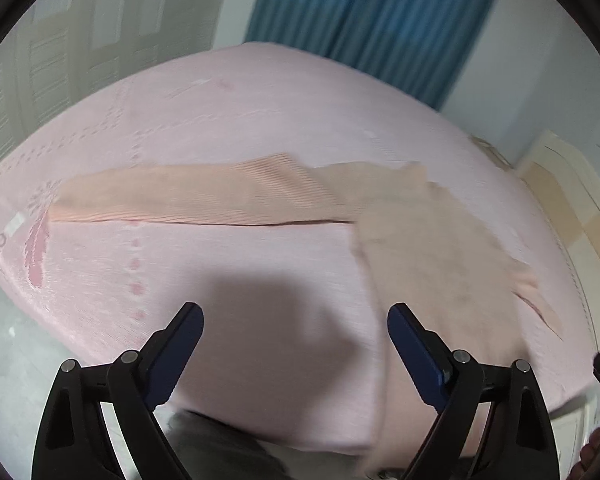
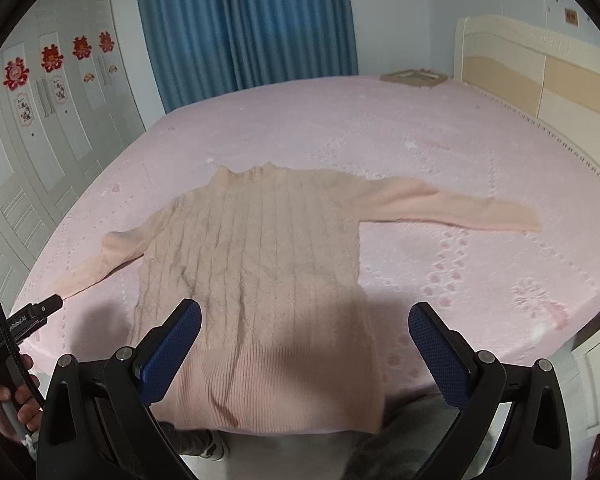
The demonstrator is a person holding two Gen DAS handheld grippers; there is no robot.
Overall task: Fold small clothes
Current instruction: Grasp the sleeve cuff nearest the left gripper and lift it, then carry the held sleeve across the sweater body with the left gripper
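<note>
A small peach knit sweater (image 2: 256,264) lies flat on the pink bed (image 2: 460,140), neck away from me, hem at the near edge, both sleeves spread out. In the left wrist view the sweater (image 1: 432,240) is at the right with its left sleeve (image 1: 188,196) stretched across the bed (image 1: 260,120). My left gripper (image 1: 296,316) is open and empty above the bed, left of the sweater body. It also shows at the left edge of the right wrist view (image 2: 40,312). My right gripper (image 2: 304,316) is open and empty above the sweater's hem.
A blue curtain (image 2: 244,24) hangs behind the bed. White wardrobe doors (image 2: 32,120) with red decorations stand at the left. A cream headboard (image 2: 540,64) is at the right. A flat tan object (image 2: 414,77) lies at the bed's far corner.
</note>
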